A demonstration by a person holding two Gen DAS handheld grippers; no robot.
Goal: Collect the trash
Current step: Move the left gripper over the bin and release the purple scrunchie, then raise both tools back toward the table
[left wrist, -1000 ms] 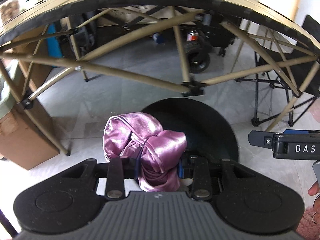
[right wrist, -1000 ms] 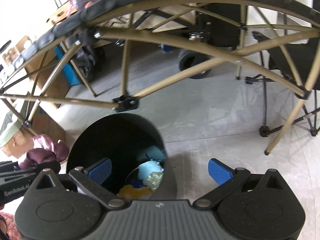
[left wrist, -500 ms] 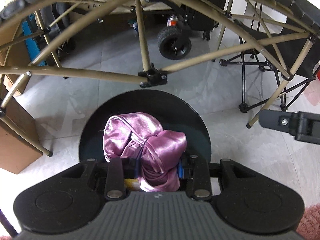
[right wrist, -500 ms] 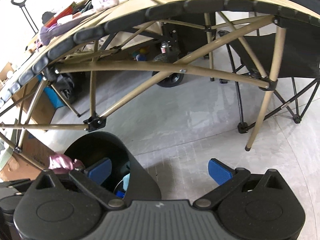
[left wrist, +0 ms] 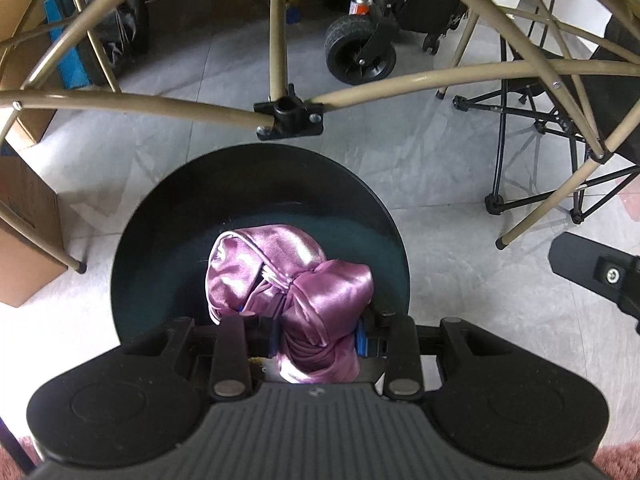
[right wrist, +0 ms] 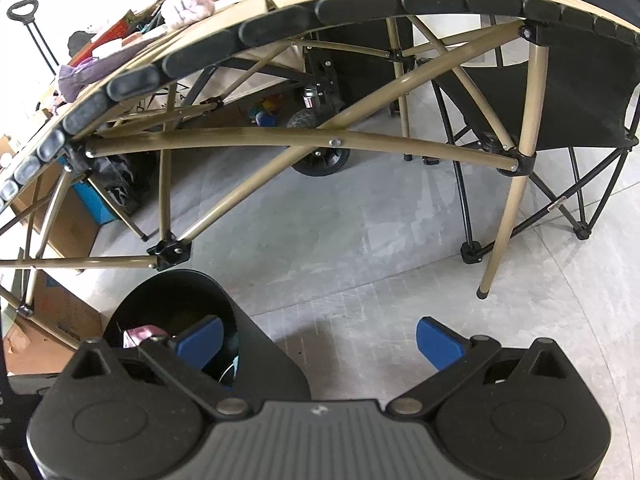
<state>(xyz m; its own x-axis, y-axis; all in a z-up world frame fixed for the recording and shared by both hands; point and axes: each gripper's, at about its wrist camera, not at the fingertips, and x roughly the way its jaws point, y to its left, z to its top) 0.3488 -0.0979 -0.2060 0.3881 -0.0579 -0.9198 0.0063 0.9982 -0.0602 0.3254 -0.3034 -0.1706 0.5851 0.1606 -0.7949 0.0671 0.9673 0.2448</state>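
My left gripper (left wrist: 316,340) is shut on a crumpled shiny purple cloth (left wrist: 280,276) and holds it right over the mouth of a round black trash bin (left wrist: 260,168) on the floor. In the right wrist view the same bin (right wrist: 224,300) stands at the lower left, with the purple cloth (right wrist: 138,336) showing over its rim and some blue trash inside. My right gripper (right wrist: 320,344) is open and empty, to the right of the bin above bare floor. Its body shows at the right edge of the left wrist view (left wrist: 600,276).
A folding table's tan tube frame (left wrist: 360,88) crosses just behind the bin, with a black joint (left wrist: 288,116) near its far rim. Cardboard boxes (left wrist: 24,240) stand at left. A black folding chair (right wrist: 576,92) and a wheeled cart (left wrist: 360,52) stand beyond.
My left gripper has moved forward with the purple cloth, from beside the bin to directly over its mouth. My right gripper has drawn back and tilted up, away from the bin.
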